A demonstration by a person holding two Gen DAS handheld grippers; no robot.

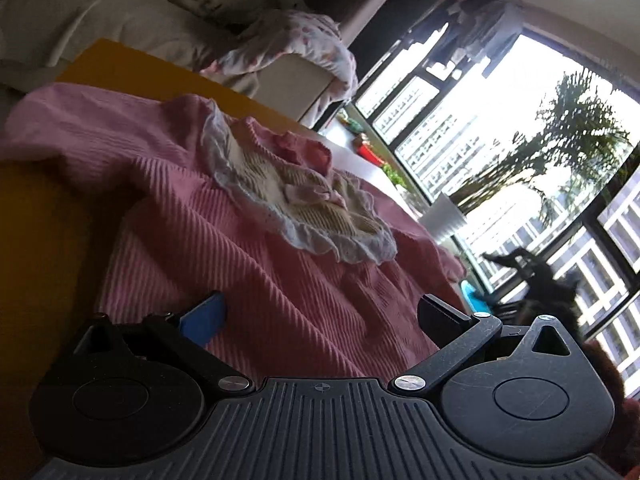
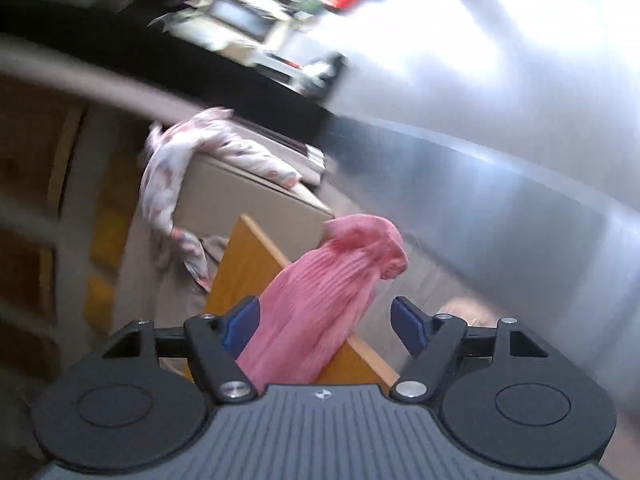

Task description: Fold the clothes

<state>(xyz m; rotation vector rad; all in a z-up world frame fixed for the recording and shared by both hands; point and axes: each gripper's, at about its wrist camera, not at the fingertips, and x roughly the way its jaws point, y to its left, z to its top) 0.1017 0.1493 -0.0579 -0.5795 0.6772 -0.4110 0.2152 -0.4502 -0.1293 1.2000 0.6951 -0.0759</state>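
Note:
A pink ribbed knit top [image 1: 248,264] with a lace-edged collar [image 1: 304,208] lies spread on the yellow table [image 1: 44,248]. My left gripper [image 1: 320,316] is open, its fingers straddling the fabric near the hem, low over it. In the right wrist view, a sleeve of the same pink top [image 2: 320,312] runs up between the open fingers of my right gripper [image 2: 324,324], past the table edge [image 2: 248,264]. This view is blurred. I cannot tell if the sleeve touches the pads.
A floral garment [image 1: 296,48] drapes over a beige box [image 1: 296,84] behind the table; it also shows in the right wrist view [image 2: 180,168]. A bed with white pillows [image 1: 132,12] lies at the back left. Large windows [image 1: 500,152] and a white plant pot [image 1: 442,220] stand to the right.

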